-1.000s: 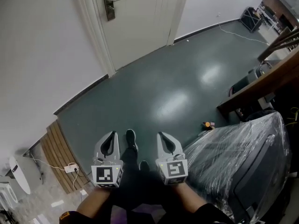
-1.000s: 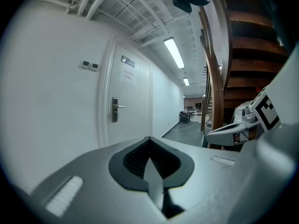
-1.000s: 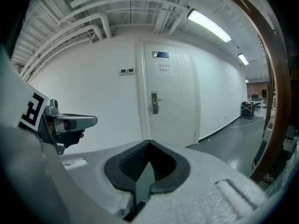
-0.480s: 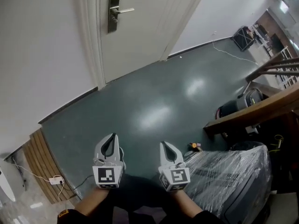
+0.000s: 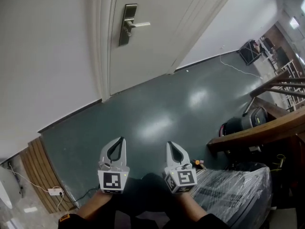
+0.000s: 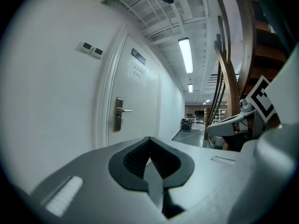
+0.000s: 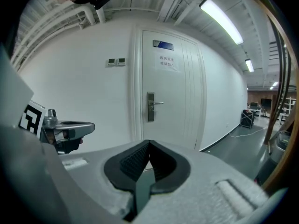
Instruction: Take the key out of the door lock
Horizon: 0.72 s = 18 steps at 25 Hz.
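Grey-green floor [image 5: 157, 109] runs to a white door [image 5: 147, 51], upper centre in head view. The lock plate [image 5: 127, 24], long axis vertical, lies well up-frame of left hand-held gripper [image 5: 121, 140] and right hand-held gripper [image 5: 169, 144]; both have jaws together, empty. We can't resolve the key. Right gripper view centres the plate; left gripper view shows it off-left.

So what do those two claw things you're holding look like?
Both are pale grey plastic. The left gripper and right gripper each have two curved fingers lined with black ribbed pads, leaving a teardrop-shaped hole. Each carries a cube with black-and-white square markers. The person's sleeves look dark.
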Available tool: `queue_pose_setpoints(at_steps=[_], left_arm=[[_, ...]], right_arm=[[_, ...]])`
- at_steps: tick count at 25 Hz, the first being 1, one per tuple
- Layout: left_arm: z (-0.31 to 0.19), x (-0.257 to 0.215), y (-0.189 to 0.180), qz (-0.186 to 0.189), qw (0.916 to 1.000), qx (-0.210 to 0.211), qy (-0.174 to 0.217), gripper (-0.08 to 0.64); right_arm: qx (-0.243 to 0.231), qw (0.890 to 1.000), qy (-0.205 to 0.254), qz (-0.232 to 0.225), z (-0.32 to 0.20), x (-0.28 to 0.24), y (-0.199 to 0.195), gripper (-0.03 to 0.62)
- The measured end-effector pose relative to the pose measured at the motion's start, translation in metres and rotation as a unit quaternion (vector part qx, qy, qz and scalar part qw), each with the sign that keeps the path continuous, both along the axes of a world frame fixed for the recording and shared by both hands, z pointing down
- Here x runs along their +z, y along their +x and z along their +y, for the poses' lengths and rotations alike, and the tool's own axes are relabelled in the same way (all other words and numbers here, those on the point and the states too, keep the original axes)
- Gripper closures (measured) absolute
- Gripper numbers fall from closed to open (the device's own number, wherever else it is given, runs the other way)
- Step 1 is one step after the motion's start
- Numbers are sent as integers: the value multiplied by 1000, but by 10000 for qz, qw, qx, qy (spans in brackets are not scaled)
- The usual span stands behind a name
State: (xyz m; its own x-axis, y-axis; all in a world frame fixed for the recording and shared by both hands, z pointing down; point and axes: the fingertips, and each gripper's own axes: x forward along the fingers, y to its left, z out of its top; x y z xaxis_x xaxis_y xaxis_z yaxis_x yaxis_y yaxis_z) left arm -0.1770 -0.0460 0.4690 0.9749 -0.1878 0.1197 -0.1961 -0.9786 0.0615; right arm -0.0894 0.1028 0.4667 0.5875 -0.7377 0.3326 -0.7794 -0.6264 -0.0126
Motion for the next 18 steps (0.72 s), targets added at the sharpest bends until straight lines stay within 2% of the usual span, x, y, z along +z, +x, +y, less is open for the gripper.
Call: queue_pose_setpoints(at_steps=[5,10,18], left_arm=[[-25,6,11,-95,9995,-282,79,543],[-52,11,28,-82,9971,-753,24,543],[-84,4,100,-112,9890,-1468,160,543]], right_arm=[[-269,9995,101,137,-32,-1,28,600],[-633,9976,246,120,-68,0,68,600],[-1297,9906,419,69,-110,-2,159,600]])
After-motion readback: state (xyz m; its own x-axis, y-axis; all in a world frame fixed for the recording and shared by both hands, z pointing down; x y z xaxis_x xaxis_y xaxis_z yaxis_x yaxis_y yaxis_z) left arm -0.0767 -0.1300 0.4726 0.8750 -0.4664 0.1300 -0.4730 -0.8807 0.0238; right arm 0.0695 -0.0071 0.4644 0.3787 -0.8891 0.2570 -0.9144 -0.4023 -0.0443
